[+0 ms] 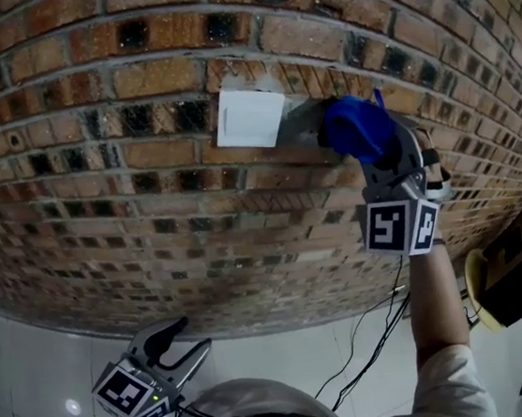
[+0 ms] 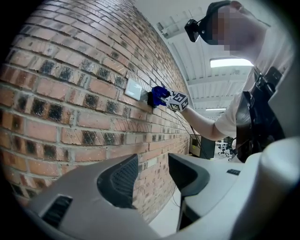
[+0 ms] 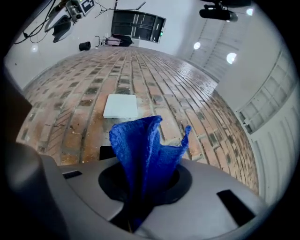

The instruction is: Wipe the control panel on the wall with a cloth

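Blue cloth [image 1: 357, 130] is clamped in my right gripper [image 3: 140, 183] just beside the white control panel [image 1: 250, 117], so I judge wiping not yet begun; left gripper [image 2: 152, 176] hangs empty, jaws apart.

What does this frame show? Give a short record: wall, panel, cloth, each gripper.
surface: brick wall
target: control panel, a white square plate on the wall
tool: blue cloth, just right of the panel in the head view; contact with the panel unclear
right side: right gripper shut on the cloth, raised to the wall
left side: left gripper jaws apart, empty, held low
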Motion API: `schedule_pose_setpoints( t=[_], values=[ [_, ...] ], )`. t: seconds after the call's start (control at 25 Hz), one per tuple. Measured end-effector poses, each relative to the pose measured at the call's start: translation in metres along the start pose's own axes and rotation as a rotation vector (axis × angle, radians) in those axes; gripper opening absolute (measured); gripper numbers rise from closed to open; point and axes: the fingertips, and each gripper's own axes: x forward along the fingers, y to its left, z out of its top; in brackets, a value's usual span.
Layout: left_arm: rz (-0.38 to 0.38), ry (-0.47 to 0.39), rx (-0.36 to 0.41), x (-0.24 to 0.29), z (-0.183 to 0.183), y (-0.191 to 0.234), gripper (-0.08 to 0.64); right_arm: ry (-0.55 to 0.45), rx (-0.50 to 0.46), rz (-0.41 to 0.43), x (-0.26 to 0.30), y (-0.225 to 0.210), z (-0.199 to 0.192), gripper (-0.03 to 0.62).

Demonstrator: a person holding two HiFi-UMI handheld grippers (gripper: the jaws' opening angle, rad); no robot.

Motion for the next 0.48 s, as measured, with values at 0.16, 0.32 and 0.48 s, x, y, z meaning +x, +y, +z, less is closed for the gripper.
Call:
schedule_pose_setpoints(
  t=[0.16,0.32,0.48],
  values=[
    [0.01,-0.002,-0.007,-0.003,-0.002,0.001,0.206,0.011,-0.038,0.026,0.0,0.022,-0.002,0.091],
    [0.017,0.005,-0.006,-0.003,-0.001,0.004,0.206,0.012,-0.029,0.075,-0.006,0.048,-0.004,0.091],
    [0.005,0.006,0.002,0.001,0.001,0.0,0.206,0.014,-0.028,0.143,-0.016,0.082,-0.005,0.091]
  ],
)
